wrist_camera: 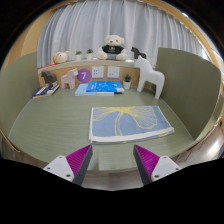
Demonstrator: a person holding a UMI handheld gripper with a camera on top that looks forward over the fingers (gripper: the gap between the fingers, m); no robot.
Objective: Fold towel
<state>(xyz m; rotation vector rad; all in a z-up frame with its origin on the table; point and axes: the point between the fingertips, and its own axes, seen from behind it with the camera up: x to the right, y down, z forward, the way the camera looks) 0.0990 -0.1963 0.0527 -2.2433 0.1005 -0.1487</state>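
A folded white towel (pixel 128 122) with a blue and yellow print lies flat on the olive-green table (pixel 50 125), just ahead of my fingers and a little to the right. My gripper (pixel 113 163) is open and empty, hovering above the table's near edge. Its two magenta pads (pixel 78 160) stand wide apart, with nothing between them.
At the back of the table stand a white toy horse (pixel 148 75), a blue printed sheet (pixel 99 89), a low shelf (pixel 85 68) with a purple cup (pixel 84 73) and plush toys (pixel 114 46), and papers (pixel 45 90) at the left. Beige partitions (pixel 190 85) flank the table; curtains hang behind.
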